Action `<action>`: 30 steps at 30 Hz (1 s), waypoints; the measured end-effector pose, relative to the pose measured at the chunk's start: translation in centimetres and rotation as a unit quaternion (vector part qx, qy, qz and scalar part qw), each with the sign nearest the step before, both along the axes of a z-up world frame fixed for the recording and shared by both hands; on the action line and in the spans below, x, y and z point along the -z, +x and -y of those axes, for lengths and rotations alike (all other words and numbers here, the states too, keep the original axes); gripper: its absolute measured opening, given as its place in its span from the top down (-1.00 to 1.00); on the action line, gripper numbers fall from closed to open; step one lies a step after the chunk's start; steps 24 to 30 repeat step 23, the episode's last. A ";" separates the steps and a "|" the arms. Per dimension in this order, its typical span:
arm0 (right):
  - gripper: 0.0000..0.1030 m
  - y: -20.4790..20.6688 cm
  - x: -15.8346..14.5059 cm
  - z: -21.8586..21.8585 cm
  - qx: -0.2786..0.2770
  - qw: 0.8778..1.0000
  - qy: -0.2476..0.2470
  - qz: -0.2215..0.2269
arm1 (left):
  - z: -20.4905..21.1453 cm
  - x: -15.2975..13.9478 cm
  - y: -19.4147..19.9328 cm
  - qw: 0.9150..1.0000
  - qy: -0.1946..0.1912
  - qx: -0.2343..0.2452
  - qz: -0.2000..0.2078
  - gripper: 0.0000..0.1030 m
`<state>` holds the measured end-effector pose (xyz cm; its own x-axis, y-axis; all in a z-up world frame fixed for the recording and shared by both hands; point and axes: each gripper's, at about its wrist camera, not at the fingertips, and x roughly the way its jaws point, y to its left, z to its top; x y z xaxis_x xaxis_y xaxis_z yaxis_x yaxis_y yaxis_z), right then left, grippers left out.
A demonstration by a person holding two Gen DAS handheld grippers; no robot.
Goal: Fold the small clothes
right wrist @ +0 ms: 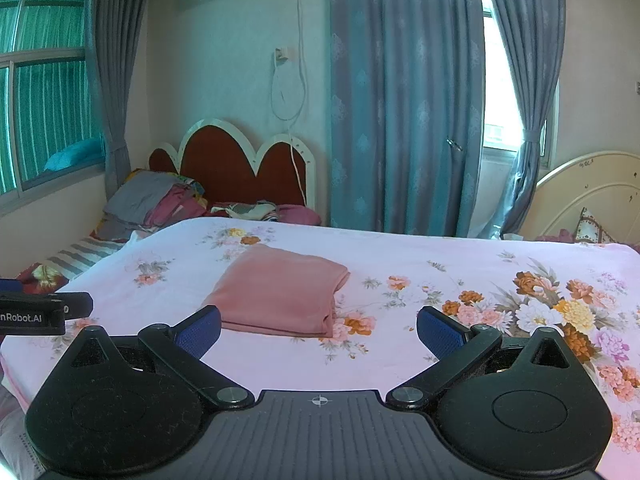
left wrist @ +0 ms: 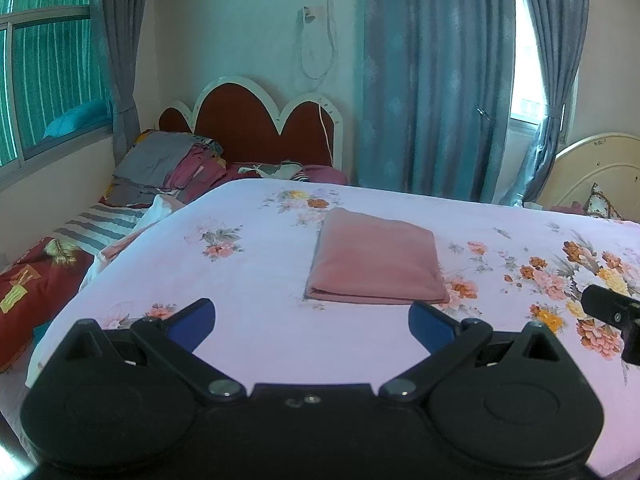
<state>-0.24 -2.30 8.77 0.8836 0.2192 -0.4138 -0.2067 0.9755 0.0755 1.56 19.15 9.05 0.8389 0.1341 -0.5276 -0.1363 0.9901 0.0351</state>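
A pink garment point(left wrist: 374, 258) lies folded into a neat rectangle on the floral pink bedsheet point(left wrist: 260, 264). In the right wrist view the same folded garment point(right wrist: 280, 290) sits left of centre. My left gripper point(left wrist: 312, 320) hovers open just short of its near edge, blue pads spread wide and holding nothing. My right gripper point(right wrist: 319, 330) is open too, with the garment's near right corner between and beyond its pads, not touched. Part of the right gripper point(left wrist: 612, 312) shows at the left view's right edge, and the left gripper point(right wrist: 36, 310) at the right view's left edge.
A pile of clothes and bedding point(left wrist: 168, 164) lies at the far left by a red scalloped headboard point(left wrist: 256, 120). Blue curtains point(left wrist: 432, 80) hang behind the bed. A cream headboard point(left wrist: 600, 168) stands at the far right. The bedsheet's left edge drops off near a striped cloth point(left wrist: 100, 228).
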 end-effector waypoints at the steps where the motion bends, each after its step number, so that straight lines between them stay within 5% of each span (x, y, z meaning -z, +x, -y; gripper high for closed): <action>1: -0.99 0.0 0.0 0.0 0.000 1.000 0.000 0.000 | 0.0 0.0 0.0 1.000 0.000 0.001 0.000 -0.99; 18: -0.99 2.2 1.1 -0.2 0.003 1.000 0.000 -0.017 | -2.0 1.2 2.7 0.999 -0.041 0.009 -0.007 -0.91; 23: -0.99 4.2 2.6 0.4 0.019 0.999 -0.007 -0.036 | -2.5 2.3 6.2 1.000 -0.020 -0.004 -0.024 -1.00; 30: -0.99 4.2 2.6 0.4 0.019 0.999 -0.007 -0.036 | -2.5 2.3 6.2 1.000 -0.020 -0.004 -0.024 -1.00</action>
